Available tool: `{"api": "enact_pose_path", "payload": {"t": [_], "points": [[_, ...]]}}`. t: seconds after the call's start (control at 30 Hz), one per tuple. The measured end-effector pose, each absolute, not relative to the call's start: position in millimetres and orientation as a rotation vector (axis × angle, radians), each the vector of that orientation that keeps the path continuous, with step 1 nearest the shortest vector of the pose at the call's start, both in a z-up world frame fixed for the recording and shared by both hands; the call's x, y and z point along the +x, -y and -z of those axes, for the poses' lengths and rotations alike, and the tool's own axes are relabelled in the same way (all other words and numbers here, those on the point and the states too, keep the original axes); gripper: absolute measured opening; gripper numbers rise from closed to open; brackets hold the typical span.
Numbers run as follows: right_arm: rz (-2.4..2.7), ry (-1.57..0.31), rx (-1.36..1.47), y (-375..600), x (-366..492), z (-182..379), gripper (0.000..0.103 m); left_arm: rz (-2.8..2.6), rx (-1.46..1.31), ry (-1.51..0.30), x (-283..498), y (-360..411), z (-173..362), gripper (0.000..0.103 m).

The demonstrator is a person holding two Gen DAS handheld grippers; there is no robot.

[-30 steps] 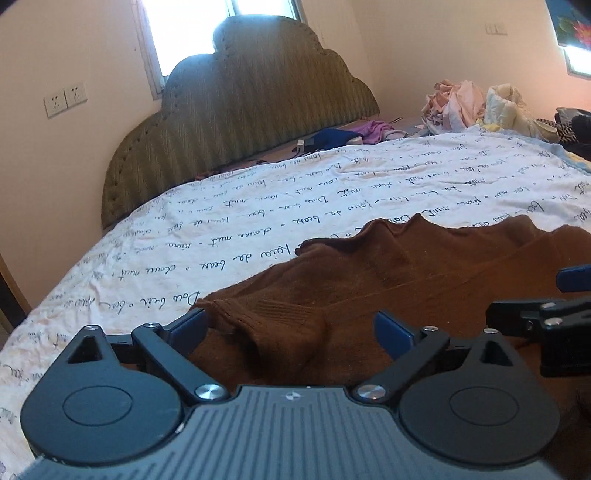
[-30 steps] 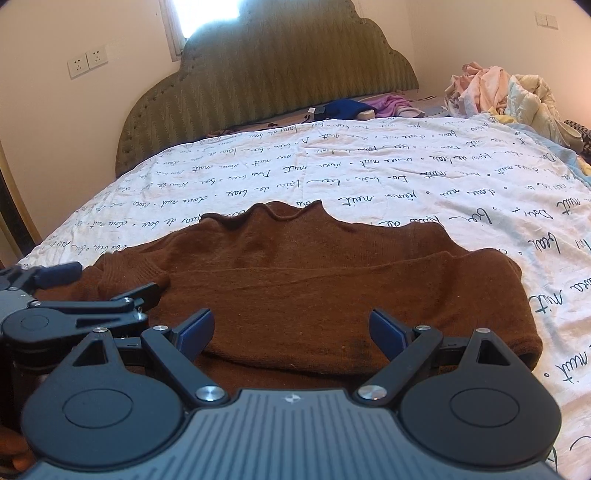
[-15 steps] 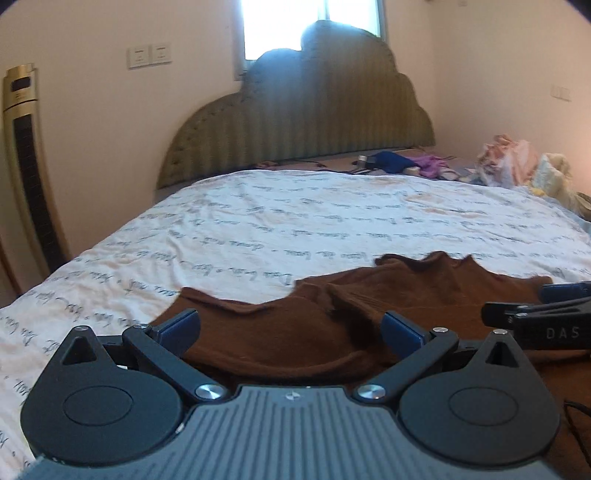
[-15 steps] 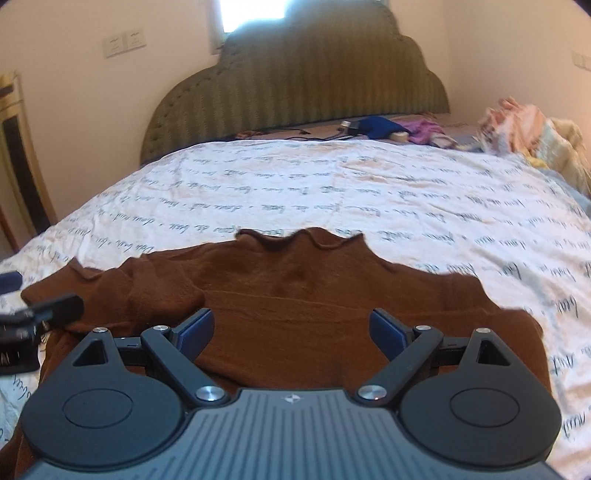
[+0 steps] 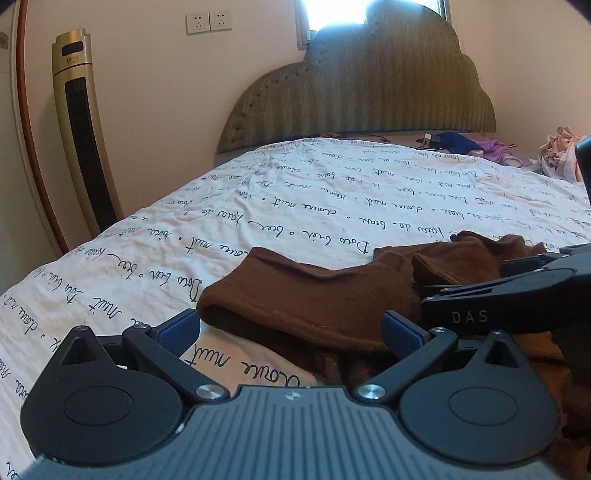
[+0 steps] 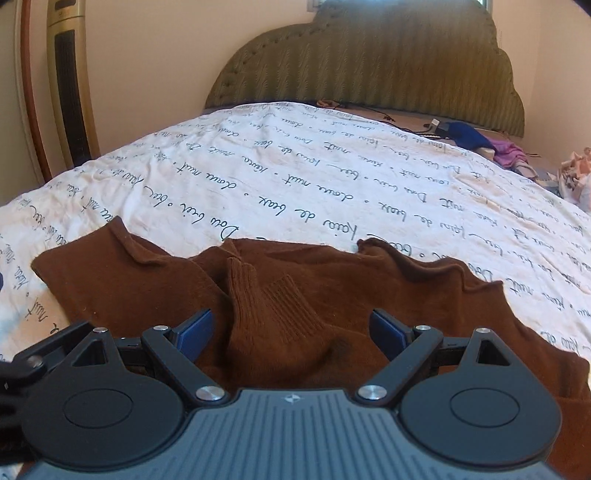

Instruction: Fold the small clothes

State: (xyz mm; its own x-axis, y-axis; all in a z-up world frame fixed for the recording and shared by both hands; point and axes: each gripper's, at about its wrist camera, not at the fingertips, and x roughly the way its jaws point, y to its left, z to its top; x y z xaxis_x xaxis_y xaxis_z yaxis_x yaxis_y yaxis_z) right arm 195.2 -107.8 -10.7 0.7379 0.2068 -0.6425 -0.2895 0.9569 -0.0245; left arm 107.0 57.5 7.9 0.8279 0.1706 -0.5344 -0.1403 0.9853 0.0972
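Left wrist view: left gripper [image 5: 290,332] at 6 o'clock, blue-padded jaws spread wide, empty, nothing pinched. Between and beyond them, at centre, a brown knit sweater [image 5: 306,295] lying partly folded on a white bedsheet printed with black handwriting [image 5: 295,206], one folded edge reaching toward 9 o'clock. At 3 o'clock, the black body of the right gripper [image 5: 517,295], lettered "DAS", over the sweater. At 12 o'clock, an olive scalloped padded headboard [image 5: 369,92]. At 10 o'clock, a gold tower fan [image 5: 83,129] upright against the wall, white wall sockets [image 5: 209,22] above it. At 2 o'clock, blue and purple clothes [image 5: 469,144] near the headboard.

Right wrist view: right gripper [image 6: 290,332] at 6 o'clock, jaws parted wide, clamped on nothing. Ribbed cuff of a sleeve [image 6: 273,306] lying between the pads, touching neither as far as visible. Sweater spread from 9 to 4 o'clock over the sheet, collar edge near centre. Headboard at 12 o'clock, fan at 10 o'clock.
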Motion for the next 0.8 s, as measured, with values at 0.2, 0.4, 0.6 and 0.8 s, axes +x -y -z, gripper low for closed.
{"api": "enact_pose_path", "payload": {"t": [0.2, 0.4, 0.6, 0.8], "points": [[-0.295, -0.672, -0.019, 127, 196, 8, 0.024, -0.130, 0.057, -0.591, 107, -48, -4, 0.103], [-0.238, -0.615, 0.090, 165, 175, 0, 0.010, -0.083, 0.054, -0.591, 101, -39, -6, 0.103], [-0.179, -0.608, 0.294, 224, 148, 8, 0.010, -0.032, 0.073, -0.594, 96, -21, -1, 0.103], [-0.209, -0.708, 0.511, 253, 149, 35, 0.011, -0.006, 0.112, -0.613, 93, -7, 9, 0.103]]}}
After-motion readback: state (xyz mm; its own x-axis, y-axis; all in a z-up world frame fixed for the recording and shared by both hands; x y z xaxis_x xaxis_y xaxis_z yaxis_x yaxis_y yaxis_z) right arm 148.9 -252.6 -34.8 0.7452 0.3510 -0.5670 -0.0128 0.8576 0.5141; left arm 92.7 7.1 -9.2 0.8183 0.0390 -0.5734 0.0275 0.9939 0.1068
